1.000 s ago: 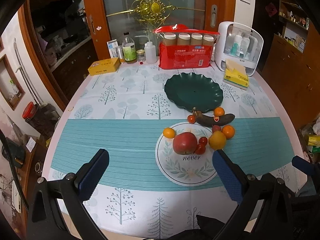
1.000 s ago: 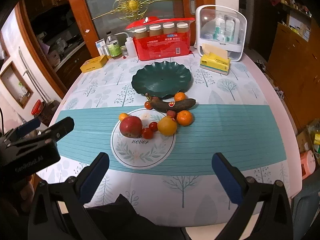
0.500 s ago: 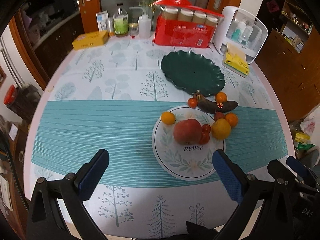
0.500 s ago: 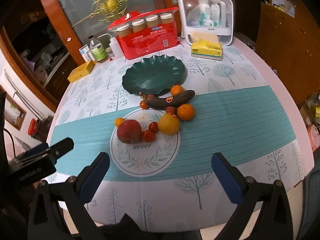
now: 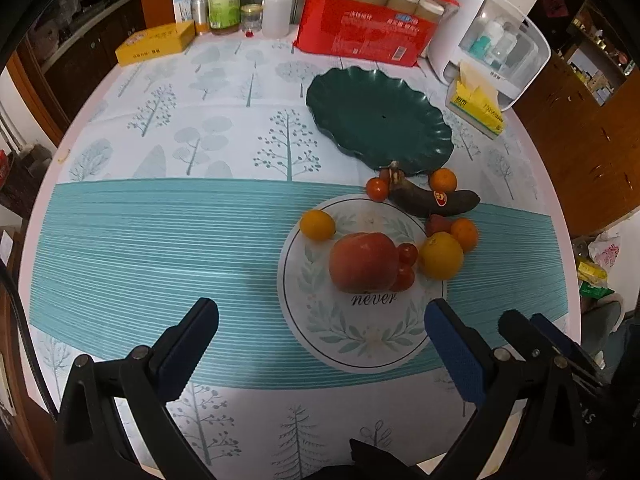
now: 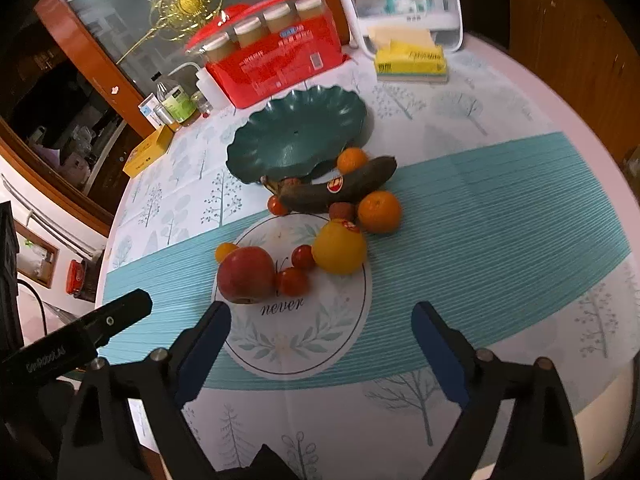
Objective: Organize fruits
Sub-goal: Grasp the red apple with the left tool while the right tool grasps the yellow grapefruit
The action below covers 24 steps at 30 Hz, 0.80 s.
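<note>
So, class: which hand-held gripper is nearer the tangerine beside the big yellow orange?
Right. The right hand-held gripper faces the tangerine almost straight ahead, jaws just closing slightly with nothing between them. The left hand-held gripper sits further left, the tangerine off beyond its right finger.

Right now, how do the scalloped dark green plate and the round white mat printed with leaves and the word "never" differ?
The scalloped dark green plate is bare; the round white printed mat carries a red apple and cherry tomatoes. The plate has a raised wavy rim; the mat lies flat with a smooth thin black outline. The plate sits farther back, the mat nearer the grippers. Both are round and rest on the tree-print tablecloth.
</note>
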Tool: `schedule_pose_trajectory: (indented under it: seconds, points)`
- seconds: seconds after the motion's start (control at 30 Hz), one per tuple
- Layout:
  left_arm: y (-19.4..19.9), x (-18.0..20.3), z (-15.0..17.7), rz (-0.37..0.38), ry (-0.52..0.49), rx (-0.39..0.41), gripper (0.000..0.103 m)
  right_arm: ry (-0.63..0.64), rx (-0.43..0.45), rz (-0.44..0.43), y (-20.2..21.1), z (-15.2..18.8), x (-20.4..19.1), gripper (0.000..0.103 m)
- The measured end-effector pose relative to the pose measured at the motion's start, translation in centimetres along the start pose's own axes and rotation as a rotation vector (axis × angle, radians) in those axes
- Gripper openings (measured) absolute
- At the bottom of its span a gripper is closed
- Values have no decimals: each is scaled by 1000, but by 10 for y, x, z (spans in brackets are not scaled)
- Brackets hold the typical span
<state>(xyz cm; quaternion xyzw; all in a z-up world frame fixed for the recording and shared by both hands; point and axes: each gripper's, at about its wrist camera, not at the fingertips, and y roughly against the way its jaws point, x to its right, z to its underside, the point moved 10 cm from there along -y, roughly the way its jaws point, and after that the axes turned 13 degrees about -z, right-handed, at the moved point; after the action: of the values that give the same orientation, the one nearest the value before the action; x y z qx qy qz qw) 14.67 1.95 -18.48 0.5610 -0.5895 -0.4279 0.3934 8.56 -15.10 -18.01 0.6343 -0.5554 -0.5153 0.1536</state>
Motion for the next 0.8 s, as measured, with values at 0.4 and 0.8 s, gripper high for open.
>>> schedule_pose_trajectory:
  seconds: [0.4, 0.8]
  points:
    - [-56, 25, -10, 13, 30, -154, 98, -23, -85, -54, -58, -21, 28, 79]
    - [-96, 51, -12, 39, 50, -251, 90, -24, -148, -125, -98, -29, 40, 69]
